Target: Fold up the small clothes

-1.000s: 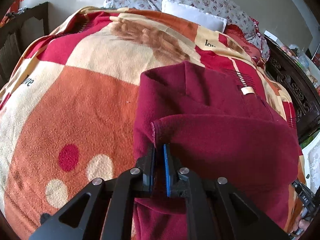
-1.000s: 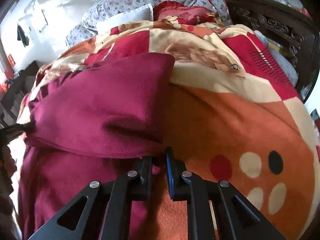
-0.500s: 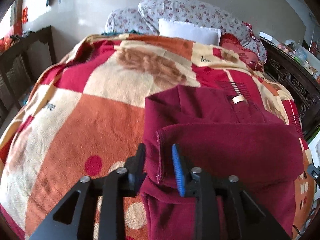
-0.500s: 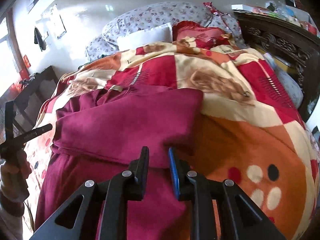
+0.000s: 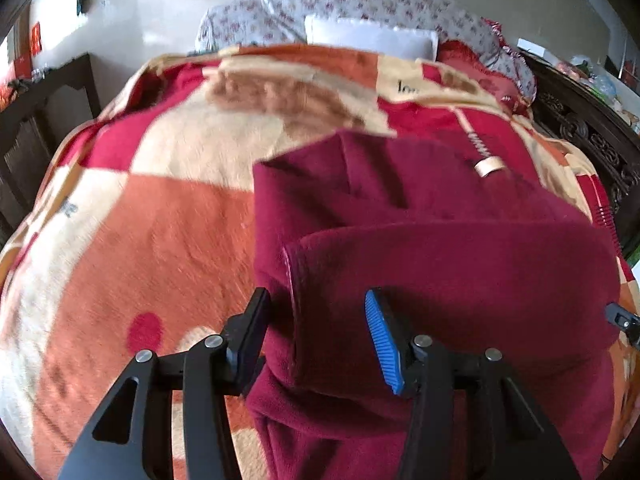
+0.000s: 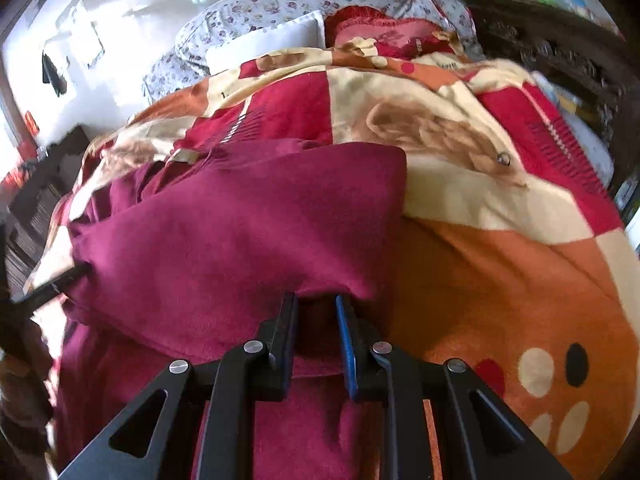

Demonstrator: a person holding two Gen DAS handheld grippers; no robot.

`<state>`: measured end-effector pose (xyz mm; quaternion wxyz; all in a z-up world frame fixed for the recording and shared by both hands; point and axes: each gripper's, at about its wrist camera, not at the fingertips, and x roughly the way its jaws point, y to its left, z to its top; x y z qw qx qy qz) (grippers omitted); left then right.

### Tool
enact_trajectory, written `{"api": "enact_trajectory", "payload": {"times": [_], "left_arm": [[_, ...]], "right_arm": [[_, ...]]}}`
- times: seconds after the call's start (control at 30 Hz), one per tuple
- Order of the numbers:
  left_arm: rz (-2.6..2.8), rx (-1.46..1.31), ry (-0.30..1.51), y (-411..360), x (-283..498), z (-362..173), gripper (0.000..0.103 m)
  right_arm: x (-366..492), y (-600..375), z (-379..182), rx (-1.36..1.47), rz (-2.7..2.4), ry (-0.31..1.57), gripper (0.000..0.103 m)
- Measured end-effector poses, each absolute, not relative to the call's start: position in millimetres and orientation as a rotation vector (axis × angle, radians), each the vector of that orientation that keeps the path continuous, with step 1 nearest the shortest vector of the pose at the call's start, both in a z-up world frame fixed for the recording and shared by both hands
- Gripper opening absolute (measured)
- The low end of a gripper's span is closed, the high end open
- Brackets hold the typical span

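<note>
A dark red fleece garment (image 5: 440,248) lies on the bed, its near part folded up over the far part, with a beige neck label (image 5: 488,166) at the far end. My left gripper (image 5: 318,300) is open, its jaws straddling the left corner of the folded flap without pinching it. In the right wrist view the garment (image 6: 240,232) fills the left half. My right gripper (image 6: 316,304) is open by a narrow gap at the flap's near right edge, with nothing held between the pads.
The bed carries an orange, red and cream blanket (image 5: 160,208) (image 6: 500,248). Floral and white pillows (image 5: 368,32) lie at the head. Dark carved wooden furniture (image 6: 560,60) stands along the right, and a dark wooden rail (image 5: 40,120) on the left.
Both grippers were shut on the flap's near corners a second ago. They have opened and let the flap go; the left jaws are now wide apart. The flap lies folded on the garment.
</note>
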<state>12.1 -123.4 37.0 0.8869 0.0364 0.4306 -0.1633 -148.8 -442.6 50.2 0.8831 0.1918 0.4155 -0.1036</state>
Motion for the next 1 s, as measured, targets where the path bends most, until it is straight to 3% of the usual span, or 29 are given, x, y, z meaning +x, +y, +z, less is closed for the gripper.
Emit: {"api": "enact_trajectory", "payload": {"times": [0.07, 0.27, 0.33, 0.4, 0.5, 0.57, 0.63, 0.67, 0.83, 1.0], "left_arm": [[-0.325, 0.078, 0.886, -122.8, 11.9, 33.7, 0.058], [-0.323, 0.063, 0.888, -116.0, 6.8, 34.4, 0.059], [-0.316, 0.056, 0.891, -114.8, 5.4, 33.1, 0.062], [-0.302, 0.044, 0.907, -114.7, 6.8, 29.2, 0.074], [-0.301, 0.031, 0.925, -110.6, 2.4, 26.1, 0.075], [-0.302, 0.023, 0.933, -104.5, -6.4, 29.8, 0.075], [-0.301, 0.027, 0.933, -98.7, -17.5, 35.9, 0.075], [-0.304, 0.023, 0.933, -94.1, -25.7, 40.2, 0.075], [-0.349, 0.009, 0.941, -69.3, -78.1, 58.1, 0.075], [-0.412, 0.046, 0.965, -49.6, -138.1, 65.4, 0.075]], "right_arm": [[-154.1, -442.4, 53.3, 0.403, -0.221, 0.87, 0.019], [-171.8, -422.2, 61.1, 0.295, -0.268, 0.884, 0.023], [-164.8, -425.9, 48.5, 0.323, -0.266, 0.922, 0.023], [-163.8, -431.5, 47.3, 0.356, -0.261, 0.916, 0.023], [-178.2, -430.6, 61.4, 0.385, -0.24, 0.885, 0.024], [-194.0, -425.0, 72.2, 0.381, -0.223, 0.87, 0.031], [-217.5, -419.5, 84.8, 0.37, -0.205, 0.859, 0.051], [-229.1, -417.3, 90.1, 0.37, -0.191, 0.854, 0.055], [-282.8, -406.6, 105.3, 0.399, -0.111, 0.862, 0.065], [-335.3, -389.0, 96.0, 0.431, -0.009, 0.927, 0.066]]}}
